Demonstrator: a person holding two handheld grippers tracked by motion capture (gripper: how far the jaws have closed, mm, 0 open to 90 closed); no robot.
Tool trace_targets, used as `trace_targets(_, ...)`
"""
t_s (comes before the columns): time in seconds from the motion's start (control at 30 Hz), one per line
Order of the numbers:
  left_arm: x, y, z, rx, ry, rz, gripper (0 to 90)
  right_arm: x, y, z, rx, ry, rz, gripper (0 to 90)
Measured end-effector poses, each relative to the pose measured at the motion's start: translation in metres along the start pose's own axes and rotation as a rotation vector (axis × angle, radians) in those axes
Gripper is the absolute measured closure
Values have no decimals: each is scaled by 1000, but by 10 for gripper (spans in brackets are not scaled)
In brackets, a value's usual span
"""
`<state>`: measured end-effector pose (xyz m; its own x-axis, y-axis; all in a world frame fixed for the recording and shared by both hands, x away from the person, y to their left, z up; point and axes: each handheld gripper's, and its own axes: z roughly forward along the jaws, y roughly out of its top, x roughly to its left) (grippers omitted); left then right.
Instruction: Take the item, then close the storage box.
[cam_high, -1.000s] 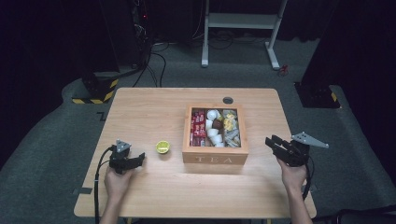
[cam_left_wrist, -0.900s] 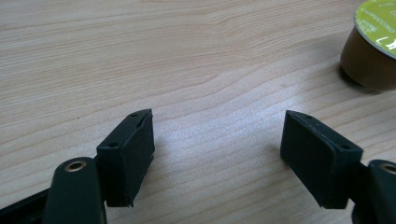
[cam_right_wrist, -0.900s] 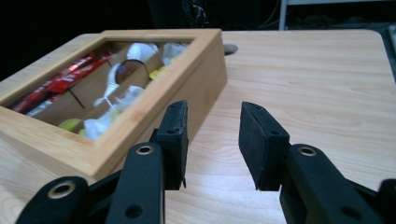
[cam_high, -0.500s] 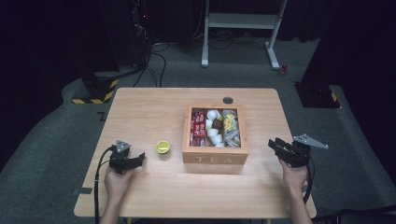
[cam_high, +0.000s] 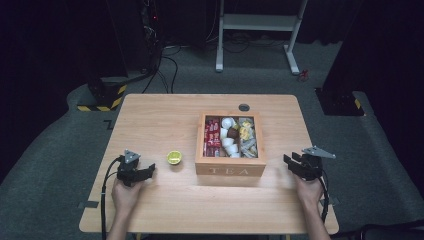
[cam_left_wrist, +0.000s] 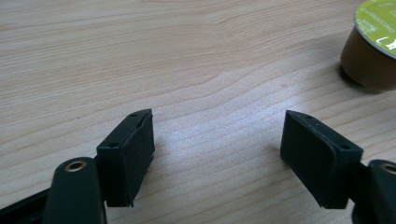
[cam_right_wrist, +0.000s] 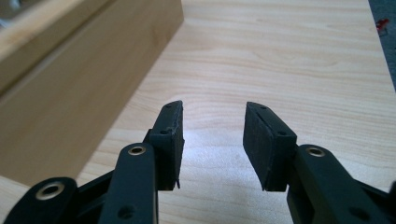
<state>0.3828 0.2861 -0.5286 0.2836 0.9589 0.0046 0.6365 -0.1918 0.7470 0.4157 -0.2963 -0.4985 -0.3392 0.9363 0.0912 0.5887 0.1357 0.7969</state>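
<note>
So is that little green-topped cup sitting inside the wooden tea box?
No, the green-topped cup stands on the bare table, to the left of the tea box and apart from it.

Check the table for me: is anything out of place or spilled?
One capsule with a green lid sits alone on the table, left of the tea box, while the other pods lie inside the box. Nothing looks spilled or damaged.

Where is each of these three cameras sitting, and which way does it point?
High view: above the person's side, looking down on the table, forearms, both claws.
Left gripper view: on the left claw, facing the coffee capsule; open jaws show.
Right gripper view: on the right claw, beside the tea box; open jaws show.
Shared: capsule, box.
</note>
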Motion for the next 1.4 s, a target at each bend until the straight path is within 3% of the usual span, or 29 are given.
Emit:
trace_targets(0.83,0,0,0,1,0,1,264,9,-16,19,85,-46,-33,546)
trace_targets(0.93,0,0,0,0,-1,1,264,10,-16,19,93,-48,-44,518)
trace_targets(1.03,0,0,0,1,-1,1,264,15,-17,19,100,-68,-86,474)
trace_targets(1.2,0,0,0,1,-1,0,264,19,-18,19,109,-70,-76,389)
trace_targets(1.4,0,0,0,1,-2,0,264,20,-20,17,106,-83,-72,380)
